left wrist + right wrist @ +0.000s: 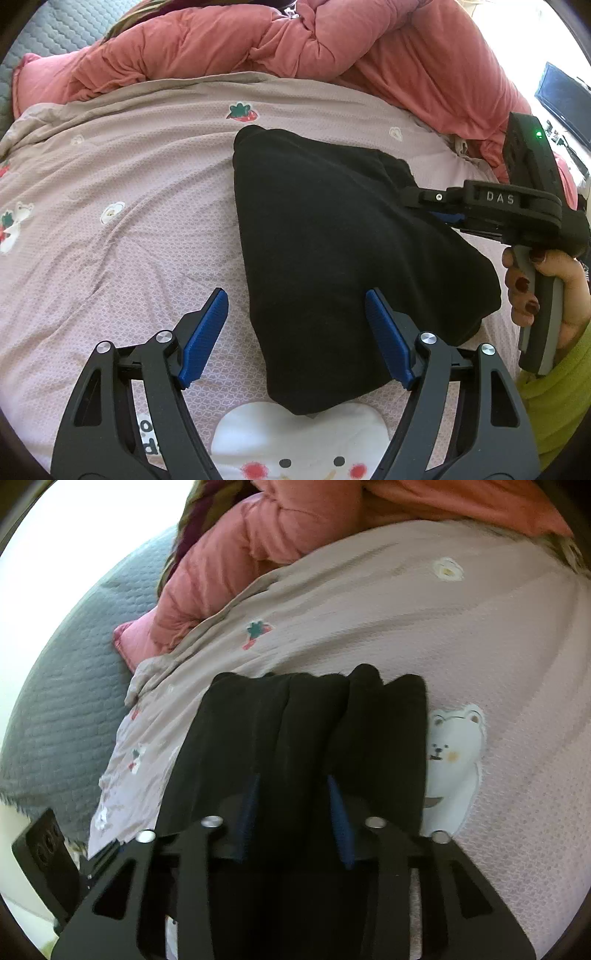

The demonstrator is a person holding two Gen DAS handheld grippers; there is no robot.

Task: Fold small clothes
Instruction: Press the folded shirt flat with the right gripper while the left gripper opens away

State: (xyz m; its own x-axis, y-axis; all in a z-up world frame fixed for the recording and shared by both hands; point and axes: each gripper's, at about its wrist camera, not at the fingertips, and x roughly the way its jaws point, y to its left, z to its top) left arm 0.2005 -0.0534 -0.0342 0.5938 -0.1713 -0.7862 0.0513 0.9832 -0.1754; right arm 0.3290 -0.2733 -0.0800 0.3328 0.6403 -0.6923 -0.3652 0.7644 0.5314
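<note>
A small black garment (332, 258) lies folded on the pink printed bedsheet (129, 206). My left gripper (297, 306) is open just above the garment's near left part, its blue pads (205, 336) spread wide with one on each side of the near left edge. My right gripper (448, 216) comes in from the right and is shut on the garment's right edge. In the right wrist view the black garment (306, 731) is bunched between the blue pads (341, 819) and drapes forward over the right gripper (293, 786).
A salmon-pink quilt (277, 40) is heaped along the far side of the bed. A grey quilted cover (62, 686) lies beyond the sheet's edge. A dark screen (565, 103) stands at the far right. The sheet carries bear (454, 753) and strawberry prints.
</note>
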